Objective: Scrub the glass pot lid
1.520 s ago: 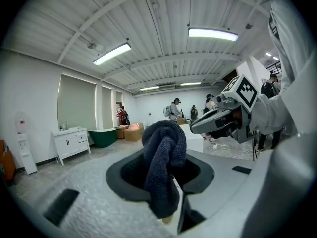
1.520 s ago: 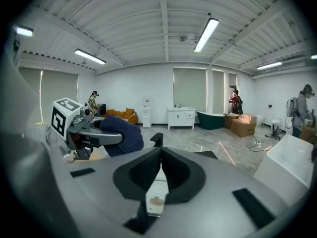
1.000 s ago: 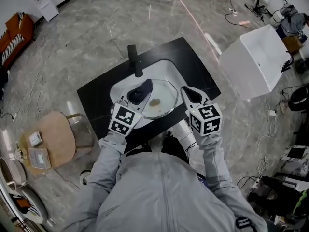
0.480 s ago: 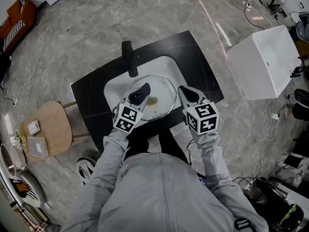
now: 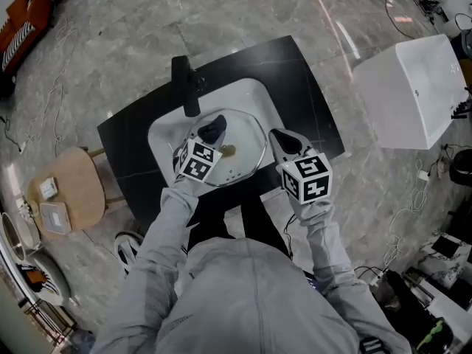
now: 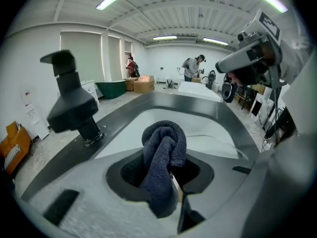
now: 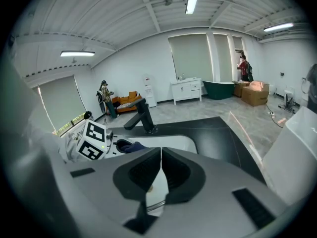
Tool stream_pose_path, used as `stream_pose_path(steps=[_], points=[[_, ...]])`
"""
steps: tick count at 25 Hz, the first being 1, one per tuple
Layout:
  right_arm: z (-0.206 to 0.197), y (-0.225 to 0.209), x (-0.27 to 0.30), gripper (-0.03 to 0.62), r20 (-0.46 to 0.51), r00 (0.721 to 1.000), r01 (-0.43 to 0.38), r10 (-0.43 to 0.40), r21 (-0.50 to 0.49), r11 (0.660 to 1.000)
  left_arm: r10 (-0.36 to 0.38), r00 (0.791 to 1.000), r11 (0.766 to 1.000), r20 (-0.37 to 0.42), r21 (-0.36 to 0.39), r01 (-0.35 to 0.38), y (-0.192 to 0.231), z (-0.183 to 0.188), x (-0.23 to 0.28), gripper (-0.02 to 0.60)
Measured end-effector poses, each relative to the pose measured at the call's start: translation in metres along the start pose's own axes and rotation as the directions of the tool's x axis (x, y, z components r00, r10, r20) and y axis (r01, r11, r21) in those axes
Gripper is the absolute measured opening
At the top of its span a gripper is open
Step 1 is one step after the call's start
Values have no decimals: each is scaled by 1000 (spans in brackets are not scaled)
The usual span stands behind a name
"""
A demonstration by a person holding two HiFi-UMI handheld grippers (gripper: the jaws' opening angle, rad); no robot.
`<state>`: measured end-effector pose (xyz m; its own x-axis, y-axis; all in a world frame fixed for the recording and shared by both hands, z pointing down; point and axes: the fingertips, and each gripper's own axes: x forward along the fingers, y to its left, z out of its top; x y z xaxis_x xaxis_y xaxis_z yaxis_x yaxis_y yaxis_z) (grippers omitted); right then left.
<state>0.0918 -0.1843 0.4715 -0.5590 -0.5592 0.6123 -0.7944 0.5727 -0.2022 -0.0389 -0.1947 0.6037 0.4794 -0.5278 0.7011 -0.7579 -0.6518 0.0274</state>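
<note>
A round glass pot lid [image 5: 247, 142] lies tilted in the white sink [image 5: 158, 135], with a brownish spot near its middle. My left gripper [image 5: 209, 135] is shut on a bunched dark blue cloth [image 5: 213, 130], which rests over the lid's left part. In the left gripper view the cloth [image 6: 163, 148] fills the left gripper [image 6: 166, 167]. My right gripper [image 5: 282, 142] is at the lid's right edge. In the right gripper view, the right gripper [image 7: 159, 170] has its jaws shut with the lid's rim [image 7: 157, 196] showing between them. The cloth [image 7: 130, 146] shows beyond.
A black faucet [image 5: 184, 85] stands at the sink's back left, close to the left gripper, on a black counter [image 5: 302, 87]. A big white box [image 5: 413, 87] stands on the floor to the right. A wooden stool [image 5: 70, 190] is at the left.
The head view has shifted. The left gripper has slid the cloth a little across the lid's left part. The right gripper stays at the lid's right edge.
</note>
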Motion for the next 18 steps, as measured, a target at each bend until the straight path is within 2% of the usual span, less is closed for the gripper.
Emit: stream_pose_path(steps=[11, 18], points=[[-31, -19, 30, 31, -50, 998, -26, 28, 22, 999, 47, 989, 998, -141, -42, -53, 28, -35, 70, 130], [-42, -25, 41, 31, -65, 997, -25, 28, 45, 999, 69, 972, 998, -225, 28, -64, 38, -55, 105, 130]])
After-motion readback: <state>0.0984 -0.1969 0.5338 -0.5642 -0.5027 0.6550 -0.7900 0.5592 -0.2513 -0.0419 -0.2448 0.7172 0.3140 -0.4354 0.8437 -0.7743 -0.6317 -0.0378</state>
